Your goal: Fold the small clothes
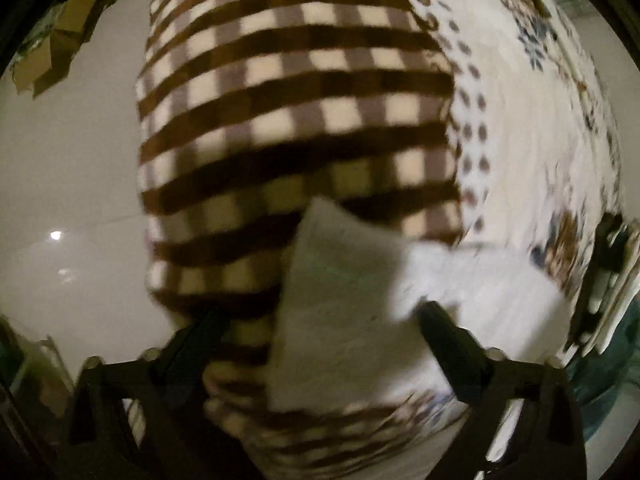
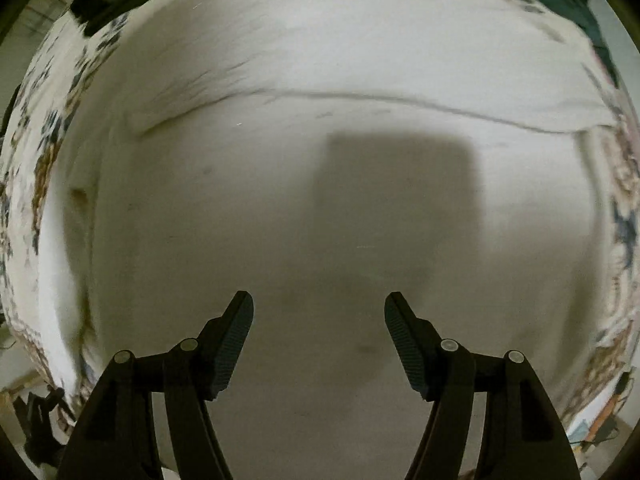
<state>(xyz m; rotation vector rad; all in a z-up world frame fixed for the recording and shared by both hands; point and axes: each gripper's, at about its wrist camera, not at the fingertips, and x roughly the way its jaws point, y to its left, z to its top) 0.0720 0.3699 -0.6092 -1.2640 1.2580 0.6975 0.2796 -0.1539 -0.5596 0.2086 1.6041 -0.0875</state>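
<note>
The left gripper (image 1: 320,320) has its fingers spread wide with a raised corner of the white garment (image 1: 344,304) standing between them; the picture is blurred, and I cannot tell whether the fingers actually touch the cloth, though they are plainly not closed on it. That corner stands up over the brown checked blanket (image 1: 296,112), which drapes over the left edge of the flower-printed bedspread (image 1: 532,128), with pale floor (image 1: 72,184) beyond. The garment lies spread on the bedspread, presumably so that it can be flattened before folding. The right gripper (image 2: 319,312) hovers above the middle of the garment (image 2: 280,208) with its tongs well apart and empty, its shadow on the cloth ahead. A crease or hem (image 2: 360,100) runs across the far part. I judge the folding barely begun, with each gripper placed to take an edge.
</note>
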